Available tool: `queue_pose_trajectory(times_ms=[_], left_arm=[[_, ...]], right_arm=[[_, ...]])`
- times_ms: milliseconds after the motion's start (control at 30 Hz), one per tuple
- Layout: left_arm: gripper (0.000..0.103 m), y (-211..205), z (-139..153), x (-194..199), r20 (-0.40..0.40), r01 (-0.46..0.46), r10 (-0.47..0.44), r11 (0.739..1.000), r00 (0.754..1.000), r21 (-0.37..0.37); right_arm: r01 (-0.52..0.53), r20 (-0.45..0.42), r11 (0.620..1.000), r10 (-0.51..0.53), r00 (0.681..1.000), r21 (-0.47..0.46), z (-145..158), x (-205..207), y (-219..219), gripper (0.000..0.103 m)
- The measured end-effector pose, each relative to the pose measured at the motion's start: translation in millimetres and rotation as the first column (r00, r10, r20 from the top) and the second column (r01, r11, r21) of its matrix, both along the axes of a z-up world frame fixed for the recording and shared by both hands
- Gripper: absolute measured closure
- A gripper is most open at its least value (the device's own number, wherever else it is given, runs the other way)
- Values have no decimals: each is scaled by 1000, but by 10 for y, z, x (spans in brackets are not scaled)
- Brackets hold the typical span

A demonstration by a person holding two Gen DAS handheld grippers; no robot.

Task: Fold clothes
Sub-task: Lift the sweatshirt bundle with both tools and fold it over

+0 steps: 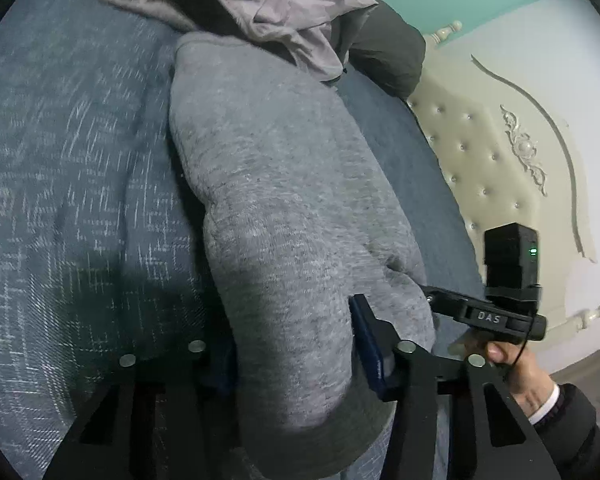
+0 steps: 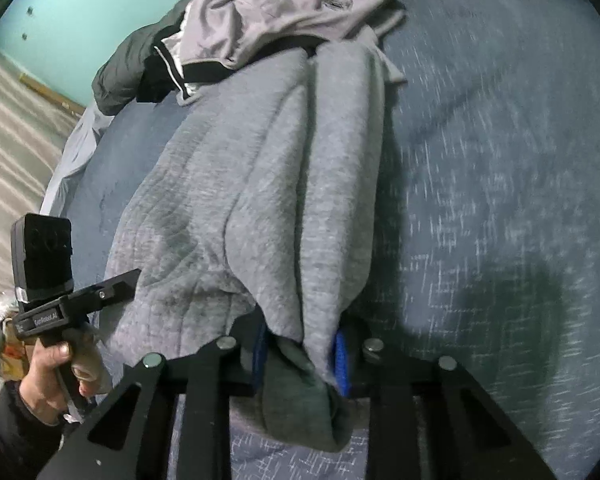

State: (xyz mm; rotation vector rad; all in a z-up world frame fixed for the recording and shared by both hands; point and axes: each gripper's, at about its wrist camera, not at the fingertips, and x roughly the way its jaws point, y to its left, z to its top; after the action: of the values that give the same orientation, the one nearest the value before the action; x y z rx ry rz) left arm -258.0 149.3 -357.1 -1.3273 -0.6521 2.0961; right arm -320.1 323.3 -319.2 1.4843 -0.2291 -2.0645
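1. One grey sweatshirt point(image 1: 284, 208) lies lengthwise on my blue bedspread point(image 1: 68, 168), its near hem lifted.
2. My two grippers both pinch that hem: left gripper point(image 1: 296, 344), right gripper point(image 2: 300, 354).
3. One heap of other clothes point(image 2: 284, 8) sits at the far end.
4. Only the left view shows the tufted headboard point(image 1: 480, 152); only the right shows striped floor point(image 2: 12, 120).

The grey sweatshirt point(image 1: 284, 208) hides the left jaws' left pad; the bedspread point(image 2: 500, 200) is motion-blurred.
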Motion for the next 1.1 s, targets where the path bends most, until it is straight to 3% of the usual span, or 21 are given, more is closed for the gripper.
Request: queue_pose_trajectory(times_ms=[200, 600, 1100], left_arm=[[56, 171, 325, 23, -61, 11, -12, 1000, 998, -28], [56, 821, 989, -45, -138, 54, -54, 999, 989, -5], [56, 2364, 1882, 55, -250, 185, -173, 983, 953, 23]], right_arm=[[-1, -61, 1000, 0, 998, -5, 334, 23, 68, 79], [14, -180, 1000, -11, 984, 15, 1179, -8, 484, 79], [116, -341, 992, -93, 936, 49, 2199, 106, 2015, 80]])
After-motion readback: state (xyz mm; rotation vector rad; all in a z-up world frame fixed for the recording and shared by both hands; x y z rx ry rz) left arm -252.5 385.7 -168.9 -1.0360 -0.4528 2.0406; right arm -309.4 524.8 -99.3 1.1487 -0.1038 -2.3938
